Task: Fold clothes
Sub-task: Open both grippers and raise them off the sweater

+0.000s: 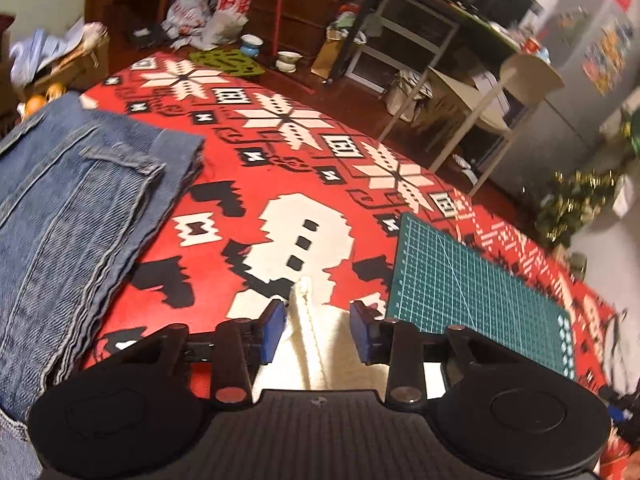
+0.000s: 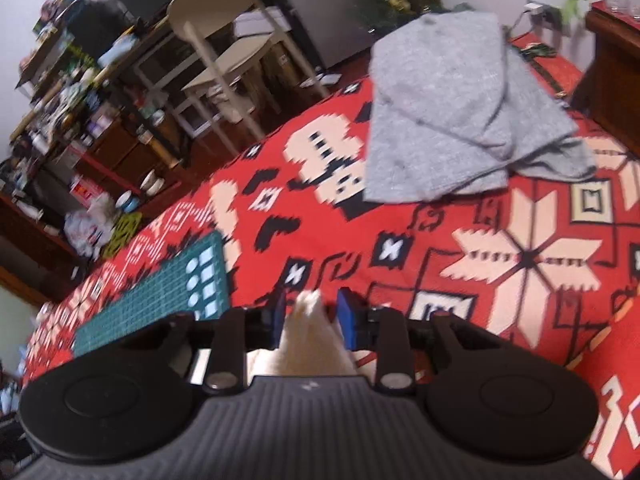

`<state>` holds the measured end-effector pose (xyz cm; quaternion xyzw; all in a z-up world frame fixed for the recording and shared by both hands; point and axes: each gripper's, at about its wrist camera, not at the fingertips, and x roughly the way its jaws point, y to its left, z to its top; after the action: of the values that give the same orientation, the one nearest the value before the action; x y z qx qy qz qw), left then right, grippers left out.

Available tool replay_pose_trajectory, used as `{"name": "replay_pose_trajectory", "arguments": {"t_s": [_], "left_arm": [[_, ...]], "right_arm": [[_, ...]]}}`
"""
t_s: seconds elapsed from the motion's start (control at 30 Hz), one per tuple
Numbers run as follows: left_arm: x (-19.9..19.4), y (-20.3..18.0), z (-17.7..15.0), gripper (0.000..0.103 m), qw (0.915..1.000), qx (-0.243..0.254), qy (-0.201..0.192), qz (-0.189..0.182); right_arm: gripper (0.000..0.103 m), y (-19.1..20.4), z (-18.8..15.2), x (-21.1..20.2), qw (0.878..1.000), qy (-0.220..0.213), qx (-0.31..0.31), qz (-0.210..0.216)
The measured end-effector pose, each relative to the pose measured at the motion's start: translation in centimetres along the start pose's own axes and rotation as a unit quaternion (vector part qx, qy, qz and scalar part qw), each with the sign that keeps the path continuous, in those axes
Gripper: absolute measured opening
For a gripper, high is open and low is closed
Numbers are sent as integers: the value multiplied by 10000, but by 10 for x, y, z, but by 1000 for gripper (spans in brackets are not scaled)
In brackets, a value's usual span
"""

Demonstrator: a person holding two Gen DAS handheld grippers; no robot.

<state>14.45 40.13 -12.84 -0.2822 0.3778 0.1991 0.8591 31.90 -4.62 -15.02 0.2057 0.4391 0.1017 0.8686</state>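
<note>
Two low wrist views over one red patterned cloth (image 1: 224, 280), both showing the green mat (image 1: 472, 280).

My left gripper (image 1: 318, 330) is matte black plastic: a ribbed central housing with a small embossed mark at its front edge, a round disc with a shallow circular recess on either side of that housing, and two flat linkage arms pinned with dull silver rivets, each arm ending in a blue rectangular pad (image 1: 273, 330). My right gripper (image 2: 310, 318) has the same build, with the same ribbed housing, twin discs, silver rivets and blue pads (image 2: 346, 318).
</note>
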Motion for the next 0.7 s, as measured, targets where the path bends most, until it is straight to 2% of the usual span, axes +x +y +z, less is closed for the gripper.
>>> {"name": "replay_pose_trajectory", "arguments": {"t_s": [0.07,0.13,0.2,0.3,0.6,0.67,0.7], "left_arm": [[1,-4,-1,32,9998,180,6,49],[2,-8,-2,31,9994,333,12,126],[1,-8,-1,17,9992,343,13,224],[-1,-7,0,11,9992,277,-41,294],[-11,-16,4,11,9981,306,-335,415],[-5,-17,4,16,9976,260,-247,590],[-4,-16,3,19,9973,209,-248,654]], "right_arm": [[26,3,-2,0,9999,7,-116,-9],[15,6,-4,1,9997,-6,-227,-74],[12,8,-5,0,9996,-37,-272,-116],[11,15,-7,-3,9989,-123,-348,-278],[11,18,-1,-4,9982,-426,-260,-331],[12,18,-3,-3,9980,-427,-296,-367],[18,18,-3,-2,9977,-450,-274,-424]]}}
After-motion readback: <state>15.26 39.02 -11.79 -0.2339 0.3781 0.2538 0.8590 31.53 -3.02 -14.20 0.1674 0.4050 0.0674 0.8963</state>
